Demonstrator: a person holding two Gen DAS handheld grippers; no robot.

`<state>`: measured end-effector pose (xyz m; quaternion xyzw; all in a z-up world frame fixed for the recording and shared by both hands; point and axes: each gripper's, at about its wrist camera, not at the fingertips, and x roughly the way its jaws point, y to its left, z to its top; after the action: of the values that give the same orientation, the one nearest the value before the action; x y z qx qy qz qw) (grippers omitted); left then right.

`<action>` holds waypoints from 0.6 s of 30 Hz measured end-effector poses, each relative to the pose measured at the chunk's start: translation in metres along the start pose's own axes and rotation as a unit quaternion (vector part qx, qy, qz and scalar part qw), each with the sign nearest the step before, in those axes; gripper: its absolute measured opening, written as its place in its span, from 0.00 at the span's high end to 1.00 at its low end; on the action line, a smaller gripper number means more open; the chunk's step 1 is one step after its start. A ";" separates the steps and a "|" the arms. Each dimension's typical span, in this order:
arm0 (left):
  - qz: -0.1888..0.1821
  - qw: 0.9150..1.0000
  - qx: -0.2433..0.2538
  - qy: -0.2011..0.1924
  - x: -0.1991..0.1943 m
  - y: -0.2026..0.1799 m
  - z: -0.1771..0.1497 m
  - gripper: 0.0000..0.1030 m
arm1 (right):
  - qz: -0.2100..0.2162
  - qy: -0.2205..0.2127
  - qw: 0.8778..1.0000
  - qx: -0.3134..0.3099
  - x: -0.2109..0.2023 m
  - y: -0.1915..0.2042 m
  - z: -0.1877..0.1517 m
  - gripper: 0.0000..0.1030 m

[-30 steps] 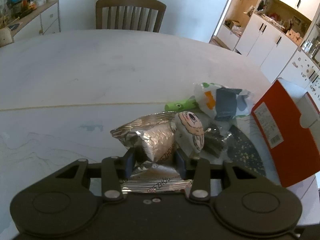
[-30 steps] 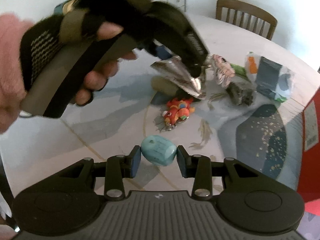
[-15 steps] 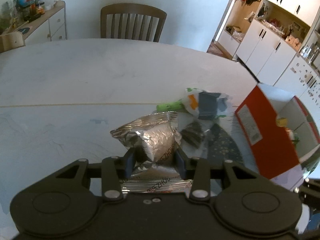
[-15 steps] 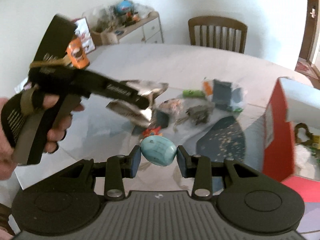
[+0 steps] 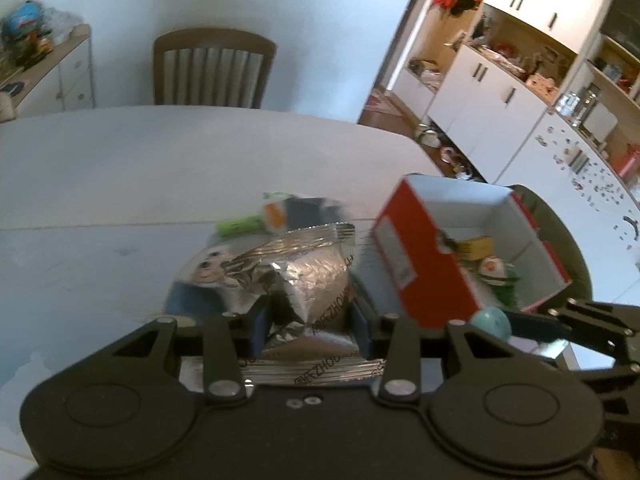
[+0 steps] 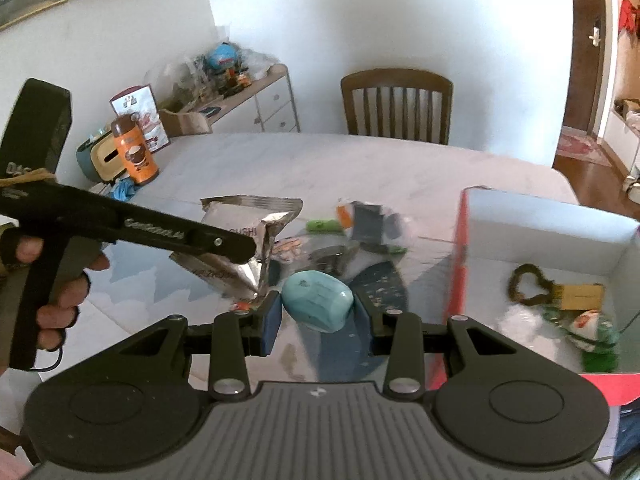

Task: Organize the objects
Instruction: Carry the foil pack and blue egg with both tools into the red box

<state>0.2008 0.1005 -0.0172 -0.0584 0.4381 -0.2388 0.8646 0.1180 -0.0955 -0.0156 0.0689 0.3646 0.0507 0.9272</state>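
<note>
A silver foil bag [image 5: 308,280] is clamped in the left gripper [image 5: 308,320]; a turquoise egg [image 6: 318,306] is held by the right gripper [image 6: 318,316], beside the red box [image 6: 536,240].

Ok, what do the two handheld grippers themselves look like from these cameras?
Both are matte black. The left gripper and right gripper each have blue-padded jaws on linkage arms with silver pivot screws and two round housings. The right one's body is ribbed grey. Seen side-on, the left has a pistol grip with pale lettering, a tan strap and a thin black cable.

Left gripper [image 5: 308,318] jaws clamped; right gripper [image 6: 318,312] likewise.
</note>
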 end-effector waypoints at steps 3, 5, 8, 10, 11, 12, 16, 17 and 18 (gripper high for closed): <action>-0.011 1.000 0.007 0.000 -0.001 -0.021 0.002 0.60 | -0.007 -0.007 1.000 0.003 -0.011 -0.016 0.000 0.63; -0.016 1.000 0.014 0.000 0.000 -0.035 0.004 0.60 | -0.013 -0.010 1.000 0.007 -0.018 -0.028 -0.001 0.63; -0.022 0.999 0.027 -0.001 0.004 -0.056 0.005 0.60 | -0.019 -0.011 1.000 0.013 -0.025 -0.047 -0.001 0.63; -0.027 0.999 0.031 0.000 0.008 -0.070 0.006 0.60 | -0.023 -0.010 1.000 0.015 -0.030 -0.060 -0.002 0.63; -0.029 0.999 0.033 0.001 0.011 -0.075 0.007 0.60 | -0.028 -0.010 0.999 0.015 -0.032 -0.067 -0.002 0.63; -0.031 0.999 0.036 0.003 0.014 -0.081 0.007 0.60 | -0.033 -0.011 0.999 0.014 -0.034 -0.073 -0.003 0.63; -0.035 0.998 0.050 0.008 0.026 -0.106 0.008 0.60 | -0.046 -0.013 0.999 0.020 -0.042 -0.099 -0.005 0.63; -0.037 0.998 0.052 0.009 0.029 -0.112 0.009 0.60 | -0.050 -0.013 0.998 0.021 -0.043 -0.105 -0.006 0.63; -0.038 0.998 0.054 0.011 0.033 -0.117 0.009 0.60 | -0.053 -0.012 0.998 0.023 -0.044 -0.112 -0.007 0.63</action>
<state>0.1823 -0.0186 0.0009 -0.0252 0.4313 -0.2956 0.8520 0.0864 -0.2116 -0.0094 0.0714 0.3576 -0.0082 0.9311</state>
